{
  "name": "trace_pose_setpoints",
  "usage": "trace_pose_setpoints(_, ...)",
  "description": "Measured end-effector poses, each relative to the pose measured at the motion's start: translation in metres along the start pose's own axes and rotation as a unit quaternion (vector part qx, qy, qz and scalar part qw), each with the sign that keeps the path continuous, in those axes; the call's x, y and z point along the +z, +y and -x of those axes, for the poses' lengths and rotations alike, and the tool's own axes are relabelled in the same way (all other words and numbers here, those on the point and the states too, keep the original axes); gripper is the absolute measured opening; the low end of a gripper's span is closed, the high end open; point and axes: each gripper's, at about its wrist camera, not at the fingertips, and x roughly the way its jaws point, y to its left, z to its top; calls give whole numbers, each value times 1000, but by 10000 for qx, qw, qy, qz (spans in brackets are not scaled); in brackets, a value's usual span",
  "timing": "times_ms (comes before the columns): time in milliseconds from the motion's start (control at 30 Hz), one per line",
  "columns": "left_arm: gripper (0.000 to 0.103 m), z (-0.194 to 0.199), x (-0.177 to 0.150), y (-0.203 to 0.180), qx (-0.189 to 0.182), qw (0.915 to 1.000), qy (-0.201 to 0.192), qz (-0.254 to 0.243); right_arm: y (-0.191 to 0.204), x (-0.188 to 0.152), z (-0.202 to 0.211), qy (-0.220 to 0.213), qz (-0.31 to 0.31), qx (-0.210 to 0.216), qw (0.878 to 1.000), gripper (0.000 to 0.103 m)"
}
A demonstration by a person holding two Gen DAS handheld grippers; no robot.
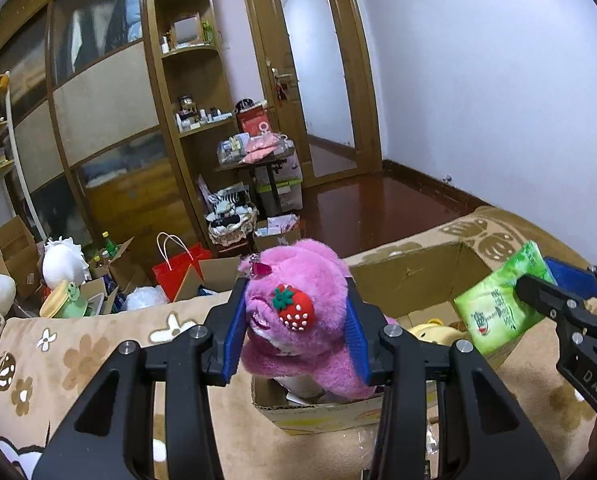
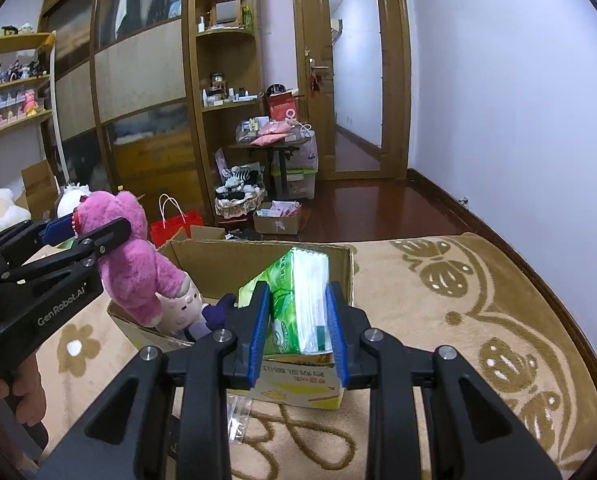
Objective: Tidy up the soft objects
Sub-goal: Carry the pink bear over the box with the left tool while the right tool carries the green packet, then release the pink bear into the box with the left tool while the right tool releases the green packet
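Two soft items gripped above an open cardboard box on a plush floral blanket.

Left wrist view: left gripper clamped, blue ribbed pads squeezing fuzzy pink plush bear with rubbery strawberry patch. Right wrist view: right gripper narrowly closed on glossy green tissue pack, rectangular, over box edge.

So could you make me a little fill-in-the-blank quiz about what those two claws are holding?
1. The left claw grips a pink plush bear with a red ____ on it.
2. The right claw holds a ____ pack of tissues.
3. Both are held over an open ____ box.

Missing words: strawberry; green; cardboard
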Motion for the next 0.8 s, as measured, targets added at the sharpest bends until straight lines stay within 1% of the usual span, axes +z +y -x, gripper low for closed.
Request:
trace_pose_setpoints(200,42,-11,-3,-1,-74,9999,118,41,-1,2,-11,32,-39,57,10000,29)
trace_pose_setpoints(333,43,-21,-5,0,-131,9995,264,83,1,4,-20,0,-6,127,9999,30)
trace_pose_setpoints(433,43,-32,-9,-3,-120,9989,458,1,3,2,-29,54,0,144,9999,30)
trace_pose_setpoints(567,44,-47,-16,-4,-186,9962,854,36,1,-3,-39,194,-75,198,9996,30)
trace_pose_setpoints(700,46,-54,-19,-4,-164,9947,1019,34,-3,-6,-48,367,-170,256,9989,31)
trace_pose_setpoints(733,49,-54,-19,-4,-149,9946,1028,29,-4,-7,-50,415,-207,267,9986,31)
trace_pose_setpoints(800,52,-55,-20,-4,-100,9945,1046,20,-6,-9,-52,463,-239,281,9982,32)
